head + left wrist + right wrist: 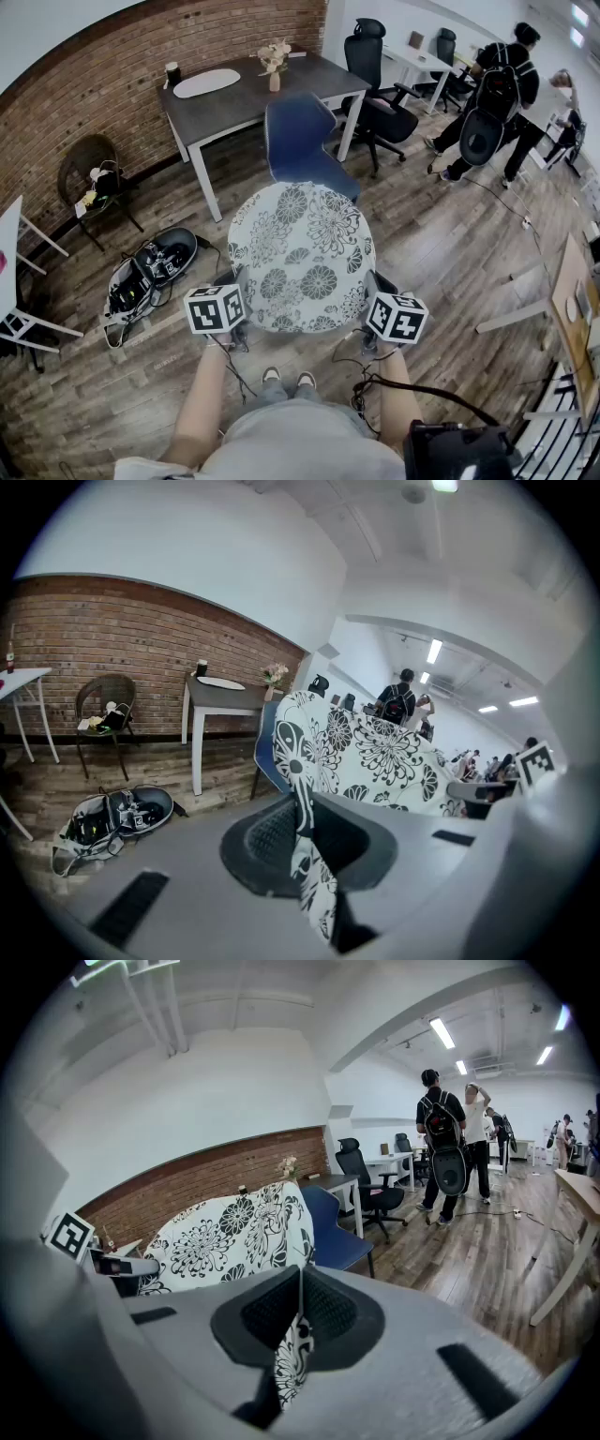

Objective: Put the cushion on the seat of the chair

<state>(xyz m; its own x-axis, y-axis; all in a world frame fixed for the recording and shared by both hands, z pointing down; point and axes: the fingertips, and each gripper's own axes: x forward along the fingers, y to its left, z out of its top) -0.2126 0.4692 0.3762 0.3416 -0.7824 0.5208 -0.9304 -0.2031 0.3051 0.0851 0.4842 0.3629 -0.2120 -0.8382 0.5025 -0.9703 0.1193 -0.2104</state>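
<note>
Short of the blue chair (305,141), at its 6 o'clock, the floral cushion (300,253) is held — apparently level — rim clamped by left gripper (300,827) and right gripper (298,1312).

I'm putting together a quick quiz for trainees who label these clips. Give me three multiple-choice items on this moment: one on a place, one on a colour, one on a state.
1. Where does the blue chair stand?
A at the table
B on the table
C against the wall

2. What colours is the cushion?
A plain blue
B red and yellow
C white with black flowers

3. How is the cushion held?
A by one gripper alone
B by both grippers, each shut on an edge
C by none; it lies on the seat

Answers:
1 A: the chair stands at the table's near side, beyond the cushion.
2 C: the head view shows black flowers on white.
3 B: the left gripper and the right gripper each have their jaws closed on its fabric.
</note>
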